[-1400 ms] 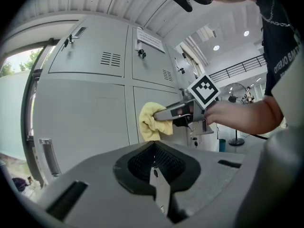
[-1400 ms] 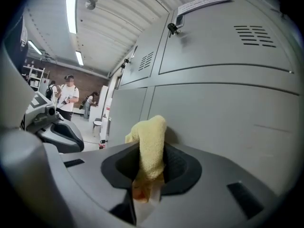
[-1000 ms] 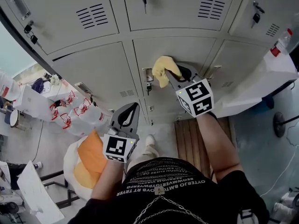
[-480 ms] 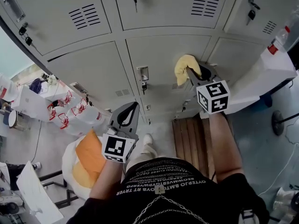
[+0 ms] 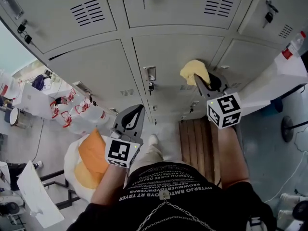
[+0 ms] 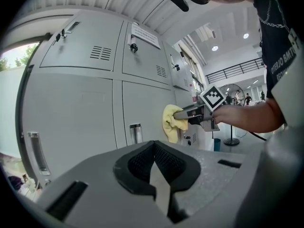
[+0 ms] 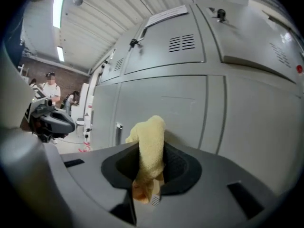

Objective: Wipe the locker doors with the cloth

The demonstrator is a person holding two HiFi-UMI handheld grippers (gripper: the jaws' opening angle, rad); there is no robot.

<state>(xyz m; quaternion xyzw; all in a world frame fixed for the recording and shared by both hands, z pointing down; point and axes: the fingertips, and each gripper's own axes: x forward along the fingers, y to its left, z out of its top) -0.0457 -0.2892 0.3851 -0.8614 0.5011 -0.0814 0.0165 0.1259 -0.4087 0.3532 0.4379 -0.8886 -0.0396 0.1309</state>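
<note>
1. head view: right tongs (image 5: 199,77) grip the yellow cloth (image 5: 193,70) and hold it against the middle locker door (image 5: 163,52), near that door's right edge. left tongs (image 5: 135,113) hang low, well apart from the lockers. no wet or clean trace shows, so the share already wiped can't be read. judged mid-wipe, with other doors probably left.
2. left gripper view: left tongs (image 6: 156,174) are closed together with nothing between them. the cloth (image 6: 172,122) sits ahead against the door, right of the latch plate (image 6: 135,133).
3. right gripper view: the cloth (image 7: 150,146) is bunched between the clamped jaws, its top poking out toward the door. actual contact can't be told here.
</note>
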